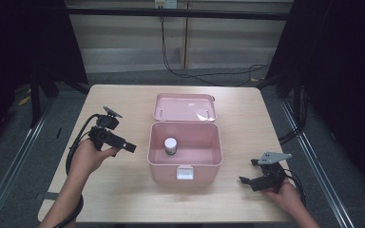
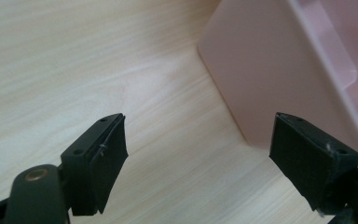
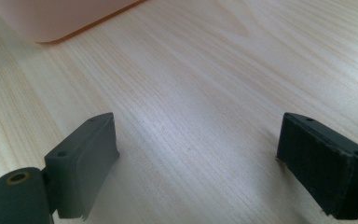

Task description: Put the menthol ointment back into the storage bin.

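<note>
A pink box [image 1: 185, 156] sits open at the centre of the counter [image 1: 123, 99], lid [image 1: 185, 107] tipped back. A small white-capped jar [image 1: 170, 145] already stands inside. The left claw [image 1: 129, 147], jaws apart and empty, hovers just left of the box. The right claw [image 1: 245, 180] rests lower right, jaws apart, empty. Closing the lid appears to remain.

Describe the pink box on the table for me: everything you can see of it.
The pink box looks like smooth plastic, rectangular with rounded corners. It stands upright at the table's middle, lid swung fully open behind it on the far edge, a white latch on the near wall. Inside, a small white-capped bottle stands left of centre. The left gripper view shows an outer corner and rim close by. Neither claw touches it.
</note>
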Available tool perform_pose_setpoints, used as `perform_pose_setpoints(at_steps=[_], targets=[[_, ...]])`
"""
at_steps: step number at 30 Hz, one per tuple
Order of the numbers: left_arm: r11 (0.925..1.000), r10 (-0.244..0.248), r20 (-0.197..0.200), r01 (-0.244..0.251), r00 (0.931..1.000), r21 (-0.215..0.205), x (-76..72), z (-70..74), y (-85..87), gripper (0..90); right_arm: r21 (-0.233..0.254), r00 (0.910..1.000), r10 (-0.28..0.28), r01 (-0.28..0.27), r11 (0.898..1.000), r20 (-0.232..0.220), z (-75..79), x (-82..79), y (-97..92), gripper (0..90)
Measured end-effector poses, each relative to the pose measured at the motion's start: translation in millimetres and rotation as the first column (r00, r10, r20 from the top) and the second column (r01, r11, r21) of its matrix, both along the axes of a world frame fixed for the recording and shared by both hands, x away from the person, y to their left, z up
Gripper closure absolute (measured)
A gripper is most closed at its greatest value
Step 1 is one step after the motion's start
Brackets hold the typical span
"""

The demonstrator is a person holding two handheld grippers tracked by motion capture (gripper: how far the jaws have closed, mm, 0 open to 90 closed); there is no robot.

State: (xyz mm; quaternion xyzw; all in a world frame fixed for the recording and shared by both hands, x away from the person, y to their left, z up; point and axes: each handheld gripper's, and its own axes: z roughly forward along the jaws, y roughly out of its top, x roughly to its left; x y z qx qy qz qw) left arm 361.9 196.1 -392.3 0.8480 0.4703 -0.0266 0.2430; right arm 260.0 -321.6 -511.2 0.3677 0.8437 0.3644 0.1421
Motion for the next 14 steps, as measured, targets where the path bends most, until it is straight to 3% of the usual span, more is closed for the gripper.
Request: perform_pose_setpoints(at_steps=[3,7,11,14], targets=[[0.9995,-0.004,0.001,0.004,1.0,-0.031,-6.1,-15.4,4.0,18.3,0.0,1.0,-0.001,0.001,1.0,0.0,0.0,-0.1,0.1,11.5],[0.9996,0.011,0.008,-0.011,0.9999,-0.027,-12.4,-34.4,9.1,18.3,0.0,1.0,-0.002,0.002,1.0,0.0,0.0,-0.1,0.1,11.5],[0.9983,0.029,0.017,-0.028,0.9994,-0.052,-18.2,-50.5,13.7,18.3,0.0,1.0,-0.002,0.002,1.0,0.0,0.0,-0.2,0.1,11.5],[0.9991,0.036,0.013,-0.036,0.9993,-0.021,-20.6,-56.3,16.0,18.3,0.0,1.0,-0.002,0.002,1.0,0.0,0.0,-0.2,0.1,11.5]])
